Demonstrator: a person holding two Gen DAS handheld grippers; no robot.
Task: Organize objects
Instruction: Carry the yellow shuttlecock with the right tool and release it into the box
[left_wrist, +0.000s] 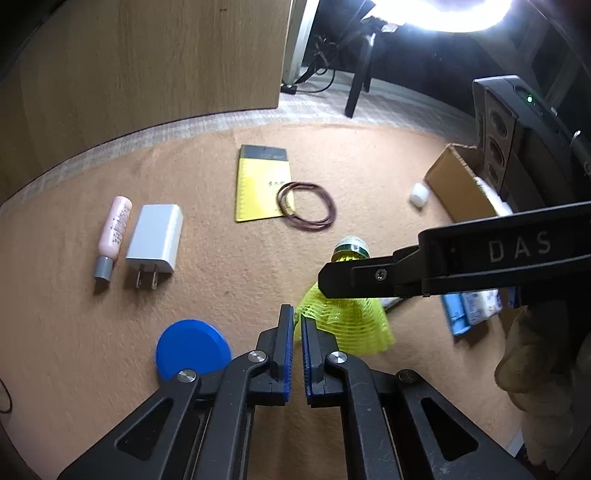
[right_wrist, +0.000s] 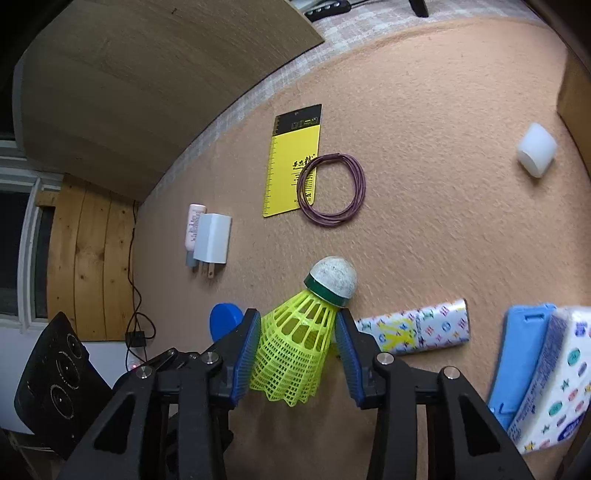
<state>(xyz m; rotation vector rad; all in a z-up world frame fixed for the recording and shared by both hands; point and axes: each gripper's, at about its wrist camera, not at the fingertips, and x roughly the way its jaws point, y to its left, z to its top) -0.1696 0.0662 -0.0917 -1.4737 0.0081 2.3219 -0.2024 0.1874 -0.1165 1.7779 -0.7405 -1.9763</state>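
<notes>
The right gripper (right_wrist: 299, 347) holds a yellow shuttlecock (right_wrist: 295, 347) by its mesh skirt, a blue pad pressed on each side, with the white cork tip pointing away and slightly right. It hangs above the tan mat (right_wrist: 443, 221) at the near middle of the scene. In the left wrist view the left gripper (left_wrist: 297, 325) is closed down to a thin slit, and its tips meet the near-left edge of the shuttlecock skirt; whether it actually pinches the mesh is unclear. The right gripper crosses that view from the right, over the shuttlecock.

On the mat, a blue disc (left_wrist: 192, 349) lies near left. Further left sit a pink tube (left_wrist: 112, 236) and a white charger (left_wrist: 155, 243), side by side. Far middle lies a yellow card (right_wrist: 293, 162) with a coil of purple cord (right_wrist: 332, 192) overlapping its right edge. A white cap (right_wrist: 535, 149) lies far right, near a cardboard box (left_wrist: 458, 184). Near right lie a patterned packet (right_wrist: 417, 328), a blue case (right_wrist: 517, 354) and a tissue pack (right_wrist: 554, 376), the last two touching.
</notes>
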